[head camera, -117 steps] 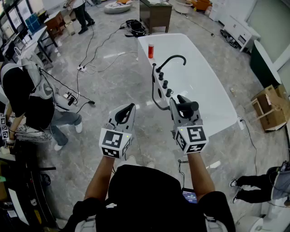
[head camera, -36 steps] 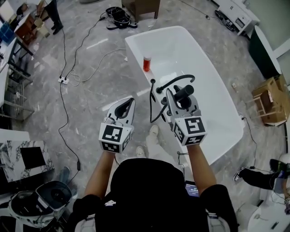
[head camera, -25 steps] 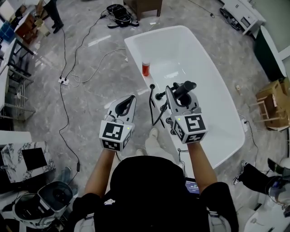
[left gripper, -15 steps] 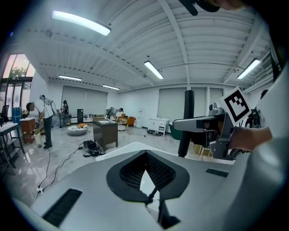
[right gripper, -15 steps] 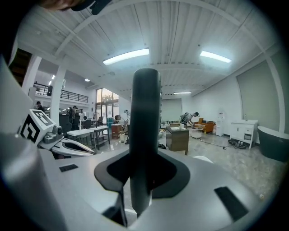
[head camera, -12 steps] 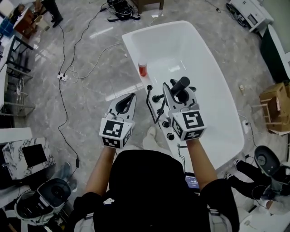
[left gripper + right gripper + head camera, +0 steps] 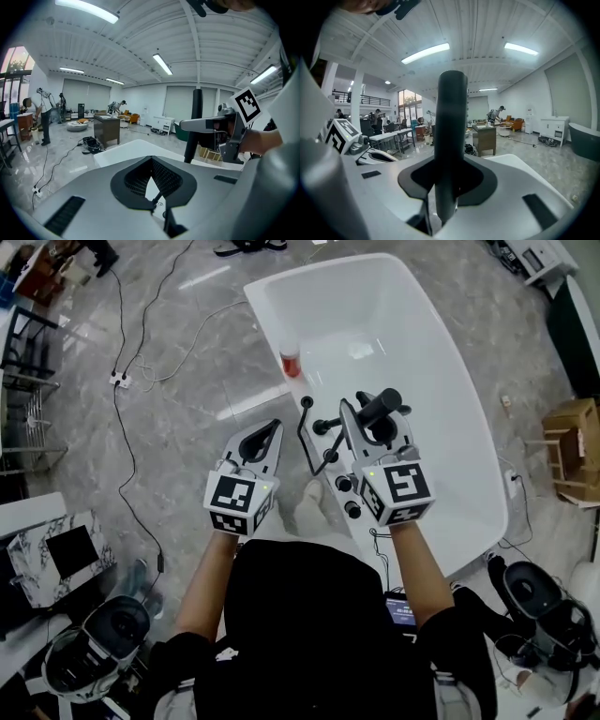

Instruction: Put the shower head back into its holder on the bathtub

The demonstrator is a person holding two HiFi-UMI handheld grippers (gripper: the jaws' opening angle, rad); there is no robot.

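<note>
My right gripper [image 7: 375, 425] is shut on the black shower head handle [image 7: 379, 409], which stands up between its jaws [image 7: 450, 136]. It hangs over the near rim of the white bathtub [image 7: 441, 399], above the row of black tap knobs [image 7: 339, 484]. The black hose [image 7: 304, 432] loops down outside the rim from a small black fitting [image 7: 306, 401]. My left gripper [image 7: 262, 439] is shut and holds nothing; it hovers over the floor left of the rim. In the left gripper view the handle [image 7: 194, 124] rises to the right.
A red bottle [image 7: 291, 362] stands on the tub's left rim. Cables and a power strip [image 7: 119, 379] lie on the marble floor to the left. A cardboard box [image 7: 570, 437] sits right of the tub. A marble-topped table [image 7: 47, 554] stands lower left.
Both grippers have come closer to the tub and sunk. The right one, still gripping the shower head, now sits over the rim's knobs. The left gripper stays shut beside it.
</note>
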